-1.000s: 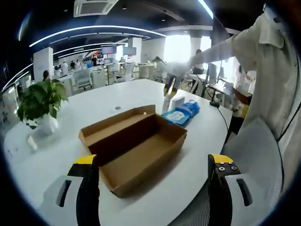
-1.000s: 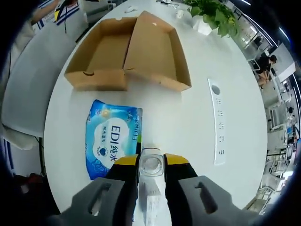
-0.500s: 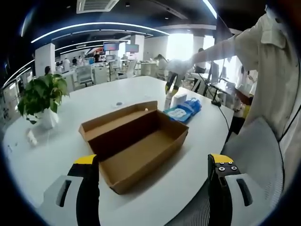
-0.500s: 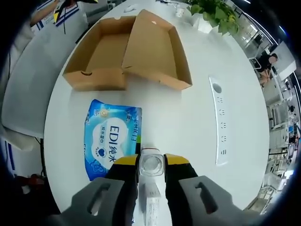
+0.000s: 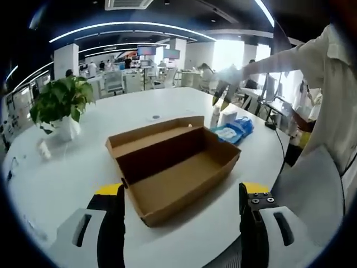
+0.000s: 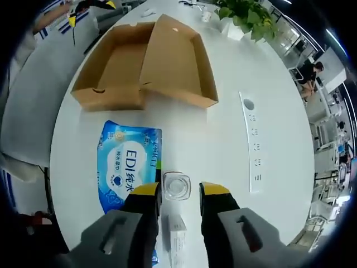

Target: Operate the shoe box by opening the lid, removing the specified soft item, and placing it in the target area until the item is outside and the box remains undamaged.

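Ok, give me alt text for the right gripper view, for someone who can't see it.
The right gripper looks down on a white table, its jaws open on either side of a small clear-topped bottle standing between them. A blue wet-wipe pack lies just beside it, and beyond that sits the open, empty cardboard shoe box with its lid folded back.

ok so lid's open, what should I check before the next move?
1. Shoe box lid open, lying flat: ok.
2. Box interior empty: ok.
3. Blue wipes pack outside the box, on the table: ok.
4. Right gripper fingers spread around the small clear bottle: a gap on one side, contact on the other cannot tell.
5. Left gripper open, holding nothing: ok.
6. Box undamaged: no tears on the visible walls, underside cannot tell.
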`<state>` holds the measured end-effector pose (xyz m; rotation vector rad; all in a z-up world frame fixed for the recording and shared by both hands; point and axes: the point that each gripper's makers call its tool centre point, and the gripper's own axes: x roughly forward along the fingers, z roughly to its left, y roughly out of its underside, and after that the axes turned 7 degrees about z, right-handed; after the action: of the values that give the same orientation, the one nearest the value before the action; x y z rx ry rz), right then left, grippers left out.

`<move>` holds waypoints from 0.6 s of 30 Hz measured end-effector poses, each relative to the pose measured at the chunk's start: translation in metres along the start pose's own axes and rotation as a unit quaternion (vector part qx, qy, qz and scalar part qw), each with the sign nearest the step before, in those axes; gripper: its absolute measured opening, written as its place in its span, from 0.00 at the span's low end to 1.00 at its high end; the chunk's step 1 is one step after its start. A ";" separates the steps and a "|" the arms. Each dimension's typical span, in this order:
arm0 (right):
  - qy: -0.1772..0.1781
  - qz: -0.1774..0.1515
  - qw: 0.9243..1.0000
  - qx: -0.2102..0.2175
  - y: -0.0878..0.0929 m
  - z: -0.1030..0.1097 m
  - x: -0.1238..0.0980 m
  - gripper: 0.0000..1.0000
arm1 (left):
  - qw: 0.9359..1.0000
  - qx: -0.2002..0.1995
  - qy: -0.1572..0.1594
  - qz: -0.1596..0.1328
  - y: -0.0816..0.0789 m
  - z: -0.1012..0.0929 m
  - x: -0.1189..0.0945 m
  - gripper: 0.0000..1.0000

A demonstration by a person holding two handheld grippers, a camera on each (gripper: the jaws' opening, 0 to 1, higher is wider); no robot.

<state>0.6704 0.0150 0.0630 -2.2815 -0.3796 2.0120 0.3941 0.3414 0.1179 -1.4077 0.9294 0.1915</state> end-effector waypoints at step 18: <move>0.020 -0.085 0.981 0.176 -0.064 -0.024 -0.004 0.30 | 0.994 -0.090 -0.063 -0.003 0.003 0.032 0.011 0.45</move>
<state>0.6849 0.0786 0.0837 -1.9983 -0.1896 1.7832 0.4126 0.3661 0.1049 -1.5458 0.8182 0.3629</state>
